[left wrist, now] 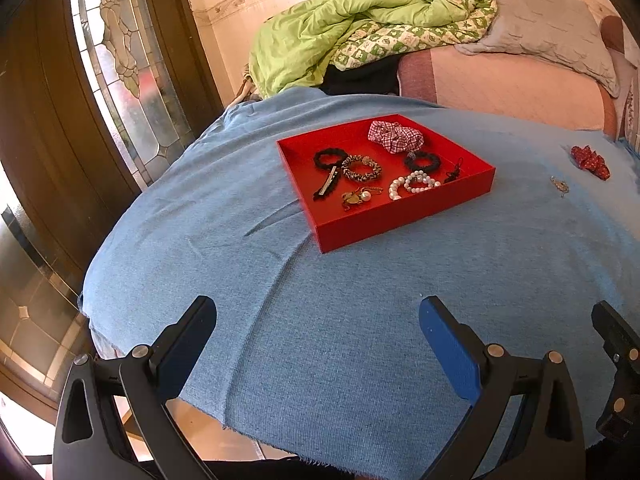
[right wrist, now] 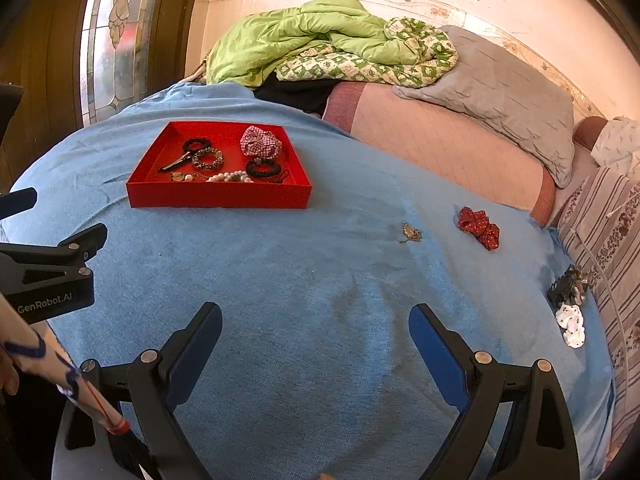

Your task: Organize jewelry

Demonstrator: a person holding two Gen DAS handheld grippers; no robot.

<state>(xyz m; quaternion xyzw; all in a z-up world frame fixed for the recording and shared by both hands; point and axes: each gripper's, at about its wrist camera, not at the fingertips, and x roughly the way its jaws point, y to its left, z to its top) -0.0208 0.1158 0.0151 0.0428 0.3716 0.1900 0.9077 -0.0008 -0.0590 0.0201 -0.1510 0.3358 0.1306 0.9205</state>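
A red tray (left wrist: 400, 220) (right wrist: 220, 198) sits on the blue cloth and holds several hair ties, a plaid scrunchie (left wrist: 394, 136), a pearl bracelet (left wrist: 414, 184) and a hair clip (left wrist: 326, 188). Outside the tray lie a red bow (right wrist: 479, 227) (left wrist: 590, 162), a small gold brooch (right wrist: 411, 233) (left wrist: 559, 186), a dark claw clip (right wrist: 568, 286) and a white scrunchie (right wrist: 571, 326). My left gripper (left wrist: 318, 324) is open and empty above the cloth's near edge. My right gripper (right wrist: 316, 328) is open and empty, well short of the loose pieces.
The blue cloth (right wrist: 280, 280) covers a rounded table. Behind it is a bed with a green quilt (right wrist: 304, 40) and a grey pillow (right wrist: 508, 92). A glass-panelled door (left wrist: 120, 60) stands at the left. The left gripper's body (right wrist: 52, 276) shows at the right view's left edge.
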